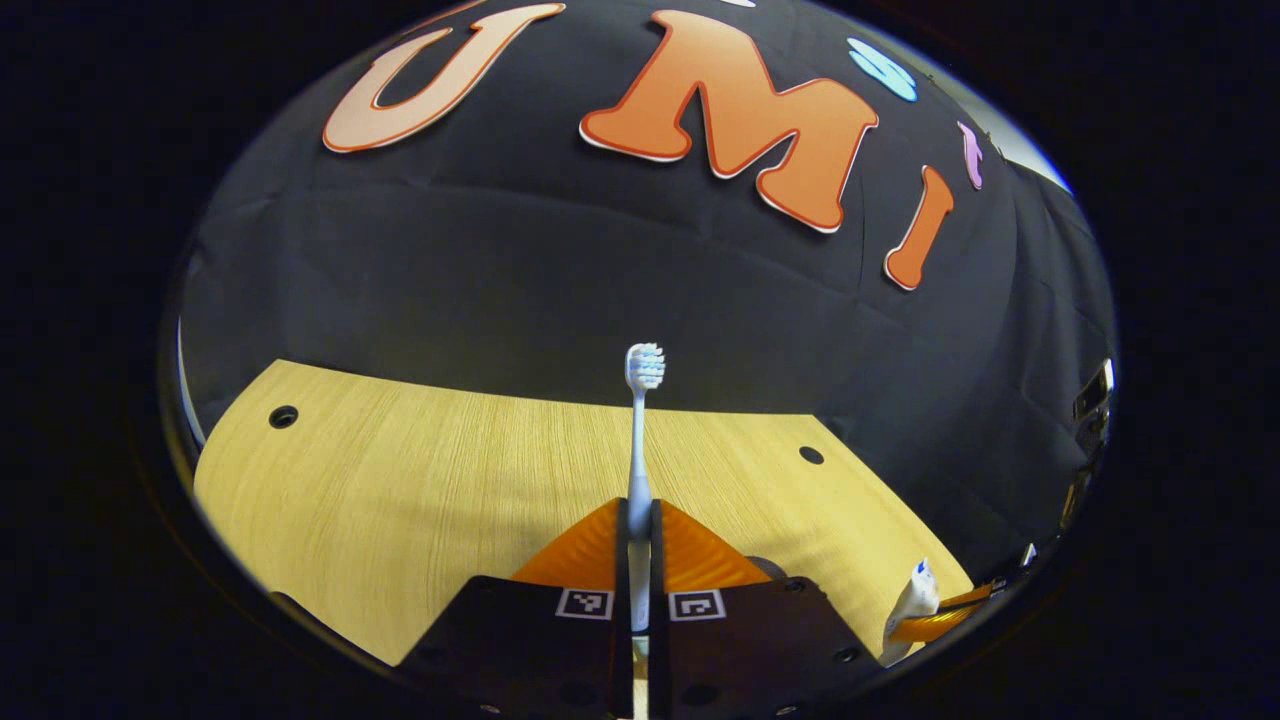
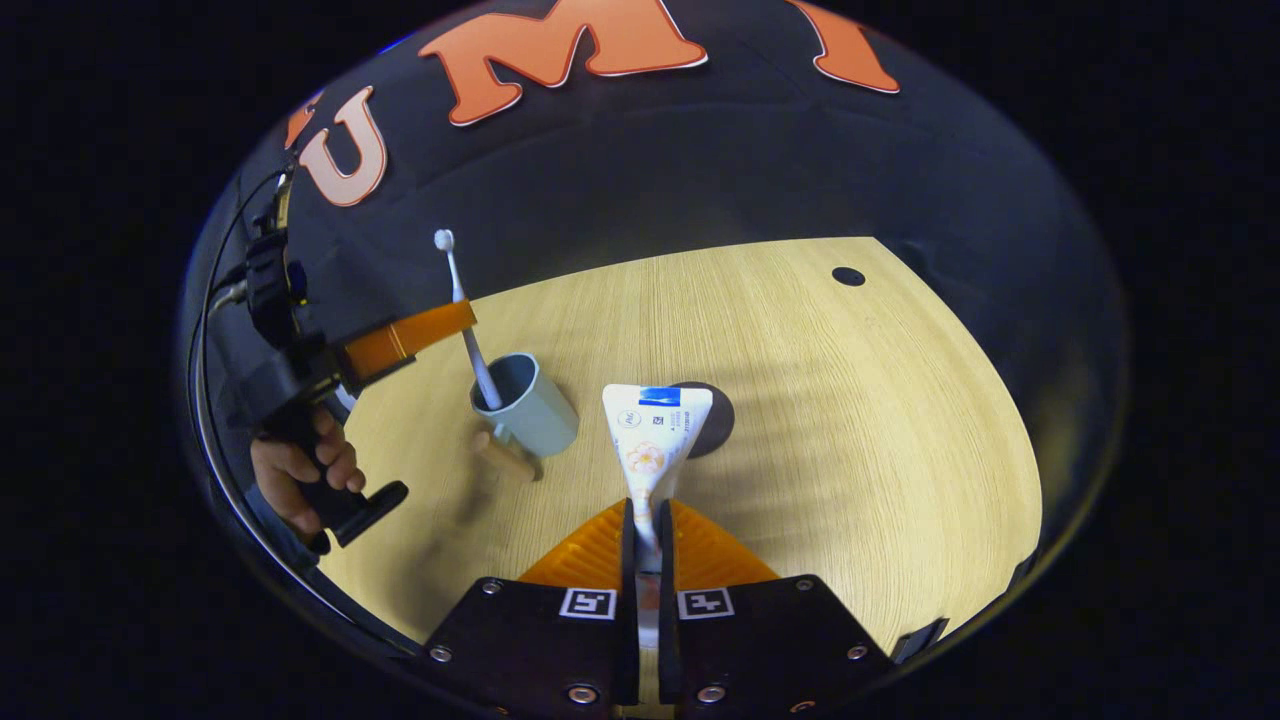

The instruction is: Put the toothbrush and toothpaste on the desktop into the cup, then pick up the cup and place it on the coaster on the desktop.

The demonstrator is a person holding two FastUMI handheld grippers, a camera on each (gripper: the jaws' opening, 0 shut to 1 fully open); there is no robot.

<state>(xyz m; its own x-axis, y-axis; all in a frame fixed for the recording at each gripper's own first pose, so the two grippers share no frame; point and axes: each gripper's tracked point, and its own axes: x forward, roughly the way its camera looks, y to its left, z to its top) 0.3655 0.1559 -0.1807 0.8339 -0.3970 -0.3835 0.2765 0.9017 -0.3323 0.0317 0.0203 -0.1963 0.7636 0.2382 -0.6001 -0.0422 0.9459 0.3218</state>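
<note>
left tool point(image 1: 640, 520) clamped on toothbrush point(image 1: 640, 420); right tool point(image 2: 646, 525) clamped on toothpaste point(image 2: 652, 435).

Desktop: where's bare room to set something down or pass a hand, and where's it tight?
Free: the broad stretch of desktop right of the coaster, back to the hole by the far edge. Crowded: front left, where the cup, toothbrush, left gripper and the hand cluster, with the toothpaste beside them.

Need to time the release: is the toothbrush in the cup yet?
Partly: in the right gripper view the toothbrush has its lower end inside the cup, and the left tool grips it.
</note>
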